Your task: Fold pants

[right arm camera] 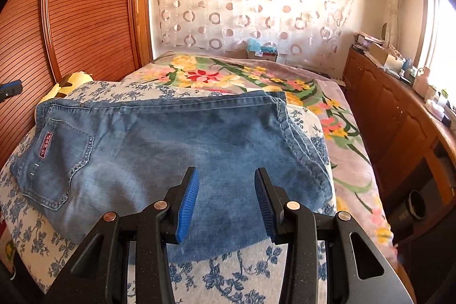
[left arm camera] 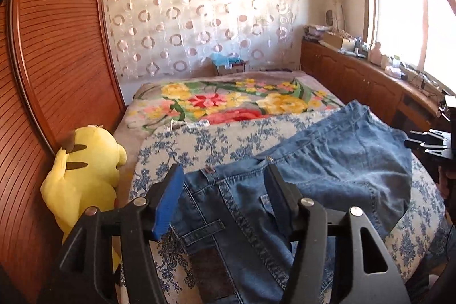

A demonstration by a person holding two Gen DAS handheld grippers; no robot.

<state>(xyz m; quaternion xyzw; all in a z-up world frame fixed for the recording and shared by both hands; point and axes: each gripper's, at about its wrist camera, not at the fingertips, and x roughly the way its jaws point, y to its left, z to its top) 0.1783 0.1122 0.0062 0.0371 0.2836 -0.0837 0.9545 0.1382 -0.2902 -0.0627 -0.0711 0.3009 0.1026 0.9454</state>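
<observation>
two sets of jaws apart over folded jeans on the bed

both of my tools hang above the jeans (right arm camera: 176, 150), which lie folded into a broad blue block on a blue-flowered cover (right arm camera: 233, 275) at the near end of the bed (right arm camera: 353, 161). through my right view the back pocket with its small red label sits at the left end of the denim, and the doubled hems stack at the right end, just short of the bright floral blanket (right arm camera: 228, 76) that covers the far half of the bed.

my left gripper (left arm camera: 225, 190) has its jaws spread wide, with the waistband and belt loops of the jeans showing between and under them; the pads press on nothing. my right gripper (right arm camera: 226, 198) also has its jaws parted, the blue ribbed pads standing clear above the near edge of the denim, gripping nothing.

a yellow plush toy (left arm camera: 85, 178) leans against the slatted wooden wardrobe (left arm camera: 57, 61) beside the bed, to the left of the jeans. from the left view, the right tool shows as a black shape at the right edge of the frame.
</observation>
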